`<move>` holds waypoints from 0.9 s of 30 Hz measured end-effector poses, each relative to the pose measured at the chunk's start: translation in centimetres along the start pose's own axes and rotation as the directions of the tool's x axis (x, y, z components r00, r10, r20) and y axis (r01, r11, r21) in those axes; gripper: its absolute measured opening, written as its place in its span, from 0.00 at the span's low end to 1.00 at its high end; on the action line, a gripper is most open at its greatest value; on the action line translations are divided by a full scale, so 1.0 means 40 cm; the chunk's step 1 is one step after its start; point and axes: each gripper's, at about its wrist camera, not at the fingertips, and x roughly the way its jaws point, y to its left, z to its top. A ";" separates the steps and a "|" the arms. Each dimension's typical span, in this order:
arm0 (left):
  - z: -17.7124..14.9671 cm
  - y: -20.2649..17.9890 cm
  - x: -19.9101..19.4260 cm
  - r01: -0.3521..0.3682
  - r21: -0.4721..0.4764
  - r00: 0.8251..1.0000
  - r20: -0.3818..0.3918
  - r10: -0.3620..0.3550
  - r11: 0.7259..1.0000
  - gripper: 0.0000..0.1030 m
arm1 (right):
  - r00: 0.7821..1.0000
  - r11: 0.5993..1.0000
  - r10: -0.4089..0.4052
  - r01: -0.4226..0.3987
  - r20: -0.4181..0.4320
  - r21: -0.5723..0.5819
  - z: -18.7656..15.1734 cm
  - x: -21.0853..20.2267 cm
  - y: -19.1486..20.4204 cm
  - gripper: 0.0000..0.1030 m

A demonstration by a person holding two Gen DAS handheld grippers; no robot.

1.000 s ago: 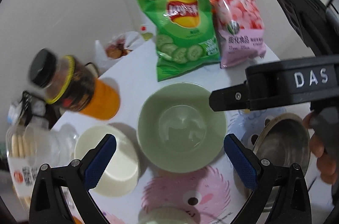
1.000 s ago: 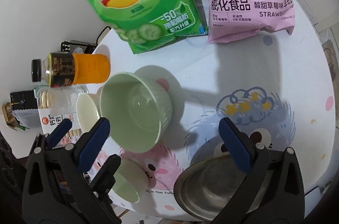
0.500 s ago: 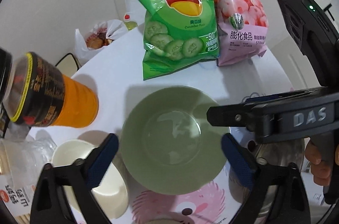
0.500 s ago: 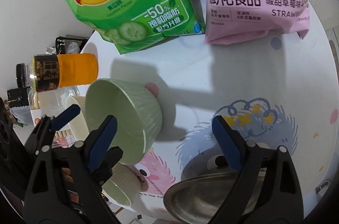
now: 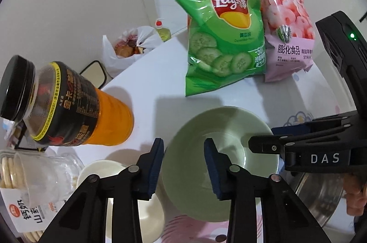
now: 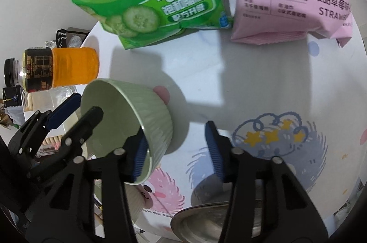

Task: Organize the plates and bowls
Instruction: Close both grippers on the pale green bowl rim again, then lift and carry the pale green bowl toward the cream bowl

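A pale green ribbed bowl (image 5: pixel 220 151) (image 6: pixel 149 114) sits on the patterned tablecloth. My left gripper (image 5: pixel 183 168) (image 6: pixel 80 108) straddles the bowl's left rim, with one blue pad outside the wall and the other inside. Its jaws are closing, but a gap still shows on both sides of the rim. My right gripper (image 6: pixel 176 153) (image 5: pixel 263 137) straddles the opposite rim, its left pad inside and its right pad out over the cloth. Its jaws are also closing and do not press on the wall.
A cream bowl (image 5: pixel 101 174) lies left of the green bowl, and a steel bowl (image 5: pixel 321 197) (image 6: pixel 206 220) lies right of it. An orange drink bottle (image 5: pixel 91 119), a cookie jar (image 5: pixel 27 185), a green chip bag (image 5: pixel 224 36) and a pink snack bag (image 5: pixel 289 36) ring the area.
Both grippers came down onto the green bowl, and their jaws narrowed from wide open. The left moved from spanning the whole bowl to straddling its left rim. The right shifted onto the other rim.
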 end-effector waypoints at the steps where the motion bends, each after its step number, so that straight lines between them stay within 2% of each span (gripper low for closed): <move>1: -0.001 0.001 0.001 -0.015 0.003 1.000 0.003 0.015 1.000 0.30 | 1.000 1.000 0.007 -0.007 0.001 -0.006 -0.001 0.002 0.006 0.37; 3: -0.001 0.004 0.005 -0.015 0.000 1.000 0.007 0.015 1.000 0.27 | 1.000 0.999 0.019 -0.019 0.003 -0.027 -0.004 0.004 0.026 0.22; 5: -0.001 0.012 0.006 -0.017 -0.014 1.000 0.012 0.018 1.000 0.21 | 1.000 0.999 0.017 -0.016 0.005 -0.040 -0.004 0.006 0.040 0.14; 9: -0.007 0.037 0.000 -0.005 -0.056 1.000 0.024 0.006 0.998 0.09 | 1.000 0.998 -0.016 0.017 0.021 -0.065 -0.008 0.011 0.061 0.13; 18: -0.016 0.042 -0.010 0.005 -0.077 1.000 0.029 -0.003 0.997 0.09 | 0.998 0.993 -0.051 0.055 0.044 -0.107 -0.027 -0.007 0.069 0.12; 27: -0.032 0.034 -0.034 0.024 -0.100 0.999 0.024 -0.022 0.995 0.08 | 0.998 0.993 -0.052 0.057 0.046 -0.103 -0.027 -0.026 0.065 0.12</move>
